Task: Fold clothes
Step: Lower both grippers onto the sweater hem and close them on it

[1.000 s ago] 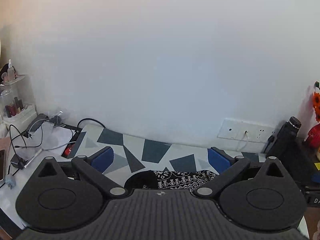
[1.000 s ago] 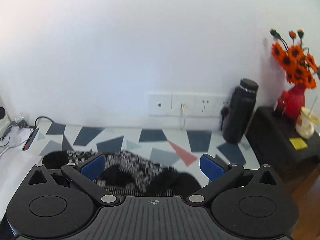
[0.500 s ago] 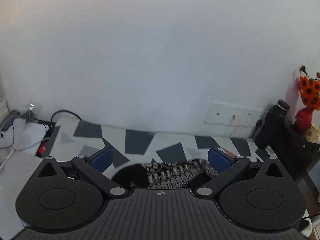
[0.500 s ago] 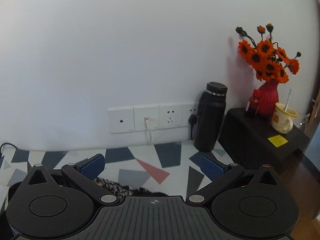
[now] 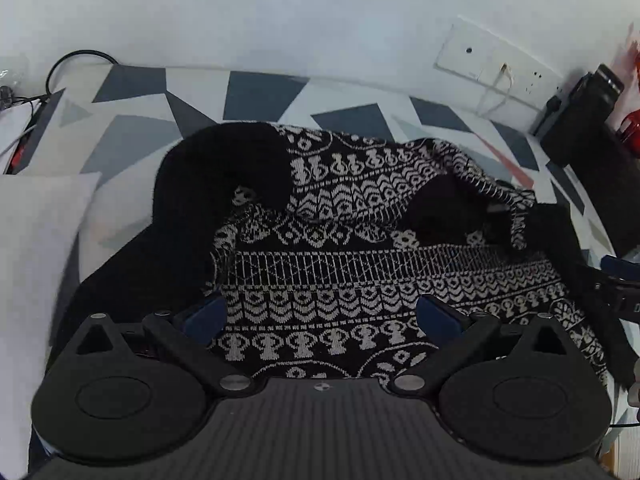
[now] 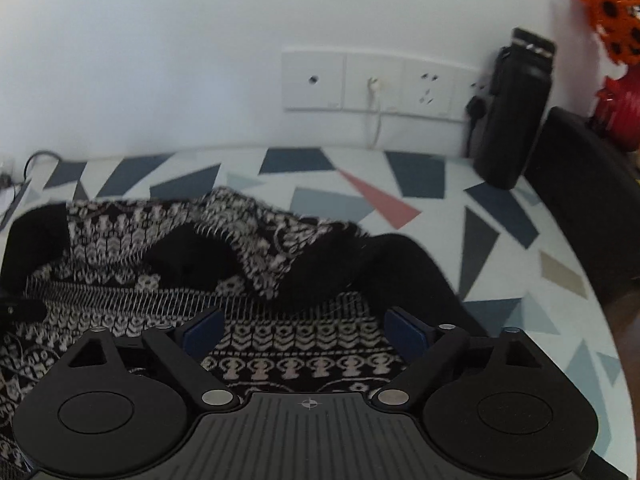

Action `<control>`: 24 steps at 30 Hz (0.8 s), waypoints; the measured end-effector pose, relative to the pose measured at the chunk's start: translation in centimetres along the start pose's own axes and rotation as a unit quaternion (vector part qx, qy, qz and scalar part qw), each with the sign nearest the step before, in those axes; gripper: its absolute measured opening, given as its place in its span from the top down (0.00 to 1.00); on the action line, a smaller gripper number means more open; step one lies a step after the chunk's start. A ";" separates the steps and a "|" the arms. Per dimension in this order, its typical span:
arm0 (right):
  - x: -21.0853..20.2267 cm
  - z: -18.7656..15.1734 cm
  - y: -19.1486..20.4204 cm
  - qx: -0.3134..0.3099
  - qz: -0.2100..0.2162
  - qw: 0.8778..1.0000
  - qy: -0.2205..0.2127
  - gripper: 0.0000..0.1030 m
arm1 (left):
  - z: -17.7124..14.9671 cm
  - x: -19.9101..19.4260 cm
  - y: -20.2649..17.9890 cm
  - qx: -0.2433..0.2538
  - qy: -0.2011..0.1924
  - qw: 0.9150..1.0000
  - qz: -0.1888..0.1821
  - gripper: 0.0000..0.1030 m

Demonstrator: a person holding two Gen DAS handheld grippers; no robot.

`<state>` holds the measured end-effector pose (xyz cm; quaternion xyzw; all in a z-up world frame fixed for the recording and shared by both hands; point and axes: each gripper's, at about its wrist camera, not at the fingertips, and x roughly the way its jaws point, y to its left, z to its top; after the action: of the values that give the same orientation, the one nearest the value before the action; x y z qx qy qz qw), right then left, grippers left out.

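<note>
I bring both hand-held grippers down over a black-and-white patterned sweater [image 5: 360,248] lying crumpled on the table [image 6: 500,216] with its geometric cover; the garment sits mid-table, well apart from the wall sockets [image 6: 372,80] and the black flask [image 6: 516,112] at the back; one black sleeve [image 5: 224,168] curls up at the left of the heap, another [image 6: 400,268] trails toward the right. My left gripper [image 5: 320,316] stands wide open above the lower patterned bands, nothing between its blue pads; my right gripper [image 6: 302,328] is also open and empty, though its jaws have just been closing a little, with knit below them but not pinched.

As I read it, the step in hand is taking hold of the near hem to spread the sweater flat before any fold; to do it well I would set each gripper near an outer corner of the hem rather than the middle, pinch one layer only, then draw the two apart evenly so the bunched upper part and both sleeves come free; the loose knit may snag on the fingers or drag the cover with it, so a shallow bite and a slow lift seem wise.
</note>
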<state>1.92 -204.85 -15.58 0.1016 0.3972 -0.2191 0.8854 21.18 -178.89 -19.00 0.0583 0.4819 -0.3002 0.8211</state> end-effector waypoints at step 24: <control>7.7 1.8 0.5 -0.105 -0.019 0.993 -0.057 0.83 | 4.8 6.1 -1.9 0.036 -0.078 0.995 0.050 0.97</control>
<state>7.94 -207.40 -20.14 -0.0120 0.3687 -0.1987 0.9080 25.93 -184.92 -21.16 0.0885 0.4017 -0.2794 0.8676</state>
